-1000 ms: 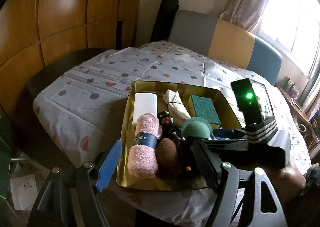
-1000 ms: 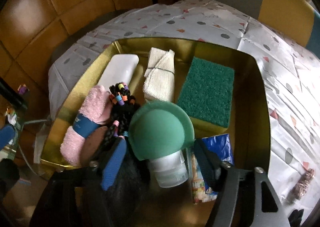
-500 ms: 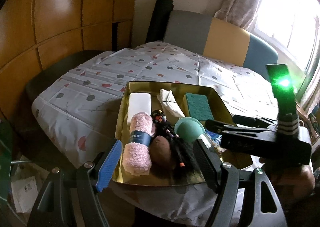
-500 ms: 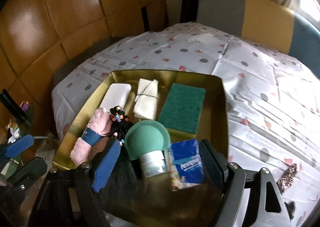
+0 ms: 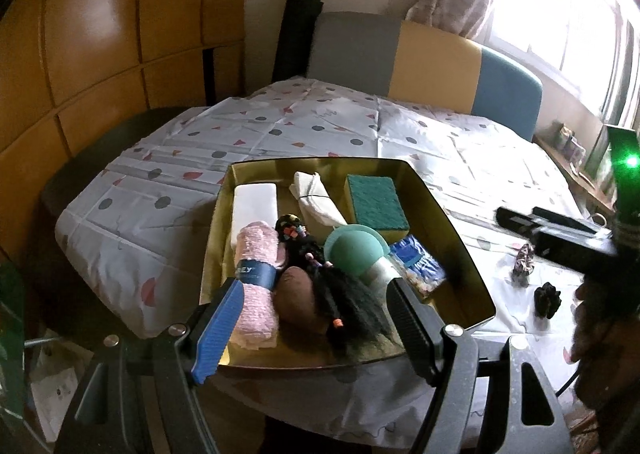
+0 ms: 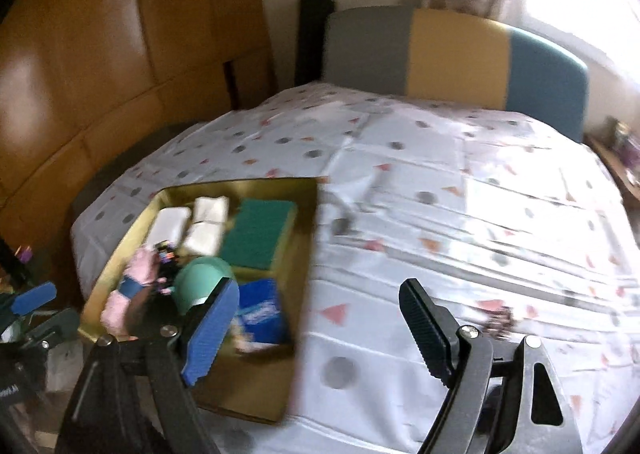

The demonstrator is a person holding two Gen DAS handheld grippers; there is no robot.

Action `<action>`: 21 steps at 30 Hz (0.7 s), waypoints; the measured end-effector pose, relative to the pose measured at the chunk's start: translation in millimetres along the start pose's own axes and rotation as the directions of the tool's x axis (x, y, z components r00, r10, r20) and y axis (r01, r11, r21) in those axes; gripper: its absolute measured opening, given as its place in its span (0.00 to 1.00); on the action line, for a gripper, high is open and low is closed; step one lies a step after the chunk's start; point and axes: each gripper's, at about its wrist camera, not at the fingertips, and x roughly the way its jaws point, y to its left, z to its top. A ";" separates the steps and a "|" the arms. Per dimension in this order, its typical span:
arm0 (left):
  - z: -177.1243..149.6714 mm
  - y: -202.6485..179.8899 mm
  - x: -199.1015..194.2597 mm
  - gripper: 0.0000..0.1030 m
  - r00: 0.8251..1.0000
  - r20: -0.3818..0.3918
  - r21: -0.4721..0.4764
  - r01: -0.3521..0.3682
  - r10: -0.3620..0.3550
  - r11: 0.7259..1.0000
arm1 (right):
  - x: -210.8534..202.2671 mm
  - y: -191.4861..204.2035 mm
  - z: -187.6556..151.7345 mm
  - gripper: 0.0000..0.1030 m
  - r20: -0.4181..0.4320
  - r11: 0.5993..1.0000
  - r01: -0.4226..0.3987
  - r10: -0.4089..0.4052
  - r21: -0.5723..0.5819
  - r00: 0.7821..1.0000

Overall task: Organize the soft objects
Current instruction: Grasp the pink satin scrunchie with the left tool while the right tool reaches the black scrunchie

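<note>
A gold tray [image 5: 440,210] [image 6: 308,238] holds a pink rolled towel [image 5: 256,254], a white block [image 5: 256,200], a cream cloth roll [image 5: 316,200], a green sponge [image 5: 376,200], a teal puff [image 5: 352,250], a blue tissue pack [image 5: 418,262], a black braided wig [image 5: 348,298] and a brown pouch [image 5: 298,298]. My left gripper [image 5: 316,330] is open and empty at the tray's near edge. My right gripper [image 6: 316,330] is open and empty, above the cloth right of the tray; it also shows in the left wrist view [image 5: 560,230]. A patterned scrunchie [image 5: 522,264] [image 6: 498,320] and a black scrunchie [image 5: 546,300] lie on the tablecloth.
The table wears a white dotted cloth [image 5: 320,134]. A grey, yellow and blue bench back [image 5: 420,54] stands behind it. Wooden wall panels [image 5: 120,34] are at the left. A bright window [image 5: 560,14] is at the right.
My right gripper has pulled up and swung right, away from the tray, leaving the teal puff and tissue pack in it. My left gripper has drawn back slightly.
</note>
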 end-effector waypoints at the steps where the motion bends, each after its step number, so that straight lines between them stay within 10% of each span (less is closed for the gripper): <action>1: 0.2 -2.5 0.5 0.73 1.000 -0.002 0.007 0.000 0.000 1.000 | -2.0 -7.2 -0.1 0.81 0.003 1.000 0.011 -0.011 0.008 1.000; 21: 15.7 -87.3 18.0 0.64 0.988 -0.070 0.157 0.147 -0.137 0.977 | -9.6 -220.7 -56.0 0.82 -0.117 0.876 0.288 -0.263 0.387 0.958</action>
